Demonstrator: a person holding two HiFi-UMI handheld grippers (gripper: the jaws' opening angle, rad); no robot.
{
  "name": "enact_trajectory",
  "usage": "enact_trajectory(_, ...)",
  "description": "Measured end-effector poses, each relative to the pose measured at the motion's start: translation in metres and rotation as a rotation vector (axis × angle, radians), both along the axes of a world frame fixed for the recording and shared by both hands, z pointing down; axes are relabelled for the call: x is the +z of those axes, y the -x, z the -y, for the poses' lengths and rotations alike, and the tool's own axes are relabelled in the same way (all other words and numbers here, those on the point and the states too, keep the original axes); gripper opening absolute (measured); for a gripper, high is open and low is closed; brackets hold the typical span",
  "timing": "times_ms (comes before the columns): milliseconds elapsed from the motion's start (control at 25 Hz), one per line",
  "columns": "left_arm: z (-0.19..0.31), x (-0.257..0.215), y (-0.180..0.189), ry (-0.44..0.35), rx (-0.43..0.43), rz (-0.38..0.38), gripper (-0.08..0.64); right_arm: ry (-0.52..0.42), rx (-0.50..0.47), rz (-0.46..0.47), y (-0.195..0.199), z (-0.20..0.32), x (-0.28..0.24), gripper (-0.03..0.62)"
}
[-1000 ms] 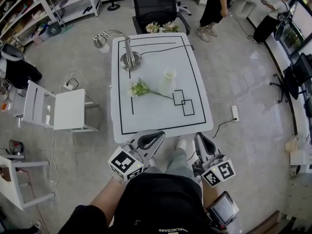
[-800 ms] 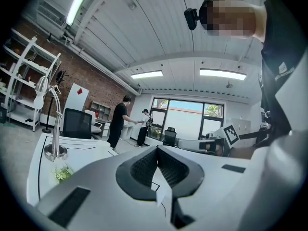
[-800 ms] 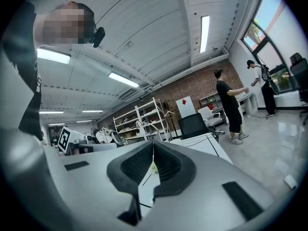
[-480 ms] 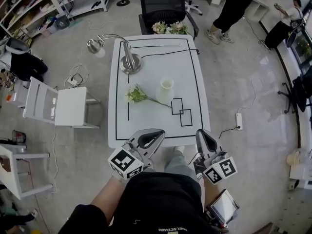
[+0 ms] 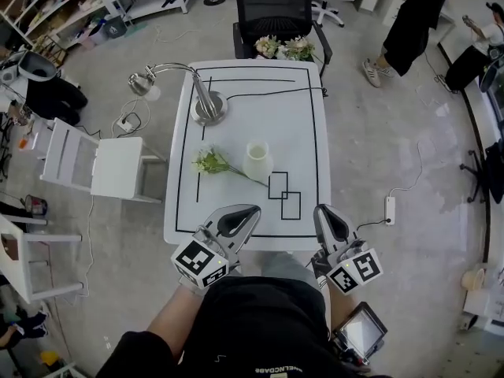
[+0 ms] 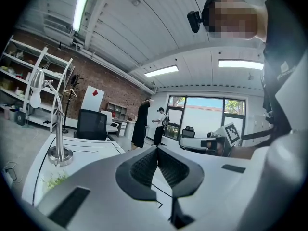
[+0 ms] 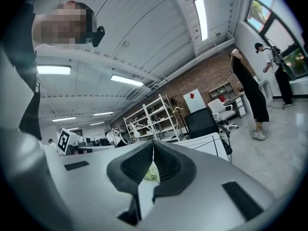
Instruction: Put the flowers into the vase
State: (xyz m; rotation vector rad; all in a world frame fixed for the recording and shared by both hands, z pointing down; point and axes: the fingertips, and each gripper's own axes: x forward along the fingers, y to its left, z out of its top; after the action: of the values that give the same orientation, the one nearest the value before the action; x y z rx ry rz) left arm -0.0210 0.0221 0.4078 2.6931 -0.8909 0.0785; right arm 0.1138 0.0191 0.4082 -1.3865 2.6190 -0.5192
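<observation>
A sprig of flowers point(image 5: 209, 162) with white blooms and a long stem lies on the white table point(image 5: 236, 219), just left of a white vase point(image 5: 257, 160) that stands upright near the middle. My left gripper point(image 5: 250, 210) and right gripper point(image 5: 321, 211) hover at the table's near edge, both shut with nothing between the jaws. In the left gripper view the left gripper point(image 6: 157, 150) has its pads touching, and the flowers point(image 6: 57, 179) show low on the left. In the right gripper view the right gripper point(image 7: 153, 146) is also shut, with the flowers point(image 7: 152, 174) glimpsed below its tips.
A silver desk lamp point(image 5: 206, 105) stands at the table's far left, its cord running across the top. A black office chair point(image 5: 279, 6) behind the table carries another bunch of flowers point(image 5: 285, 48). A white chair point(image 5: 102, 166) sits to the left. A person point(image 5: 417, 14) stands far right.
The table has drawn nearer, and both grippers have advanced until their tips reach its near edge. Both pairs of jaws stay shut. The flowers and vase have not moved on the table.
</observation>
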Motion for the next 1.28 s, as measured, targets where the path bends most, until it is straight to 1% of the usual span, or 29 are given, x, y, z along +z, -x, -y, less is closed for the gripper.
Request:
enact_trajectory(440,0.033,-0.002,-0.015,0.019,-0.203,0.028,0.005,0.003,-0.187,0.015,-0.018,0.045,-0.001,0.011)
enact_trajectory(640,0.036,0.004,-0.006,0.04,-0.288,0.05,0.015,0.014,-0.241,0.017,-0.017,0.055,0.002,0.012)
enact_trajectory(800,0.041,0.01,0.014,0.064,-0.359,0.059,0.047,0.025,-0.264,0.016,-0.01,0.061,0.003,0.012)
enact_trajectory(1000,0.059,0.02,0.055,0.085,-0.443,0.071,0.095,0.042,-0.283,-0.002,0.009,0.069,0.007,0.012)
enact_trajectory(1120,0.074,0.031,0.082,0.099,-0.476,0.076,0.131,0.051,-0.28,-0.016,0.021,0.077,0.012,0.012)
enact_trajectory(1280,0.091,0.046,0.112,0.118,-0.495,0.1,0.175,0.067,-0.271,-0.035,0.037,0.086,0.017,0.012)
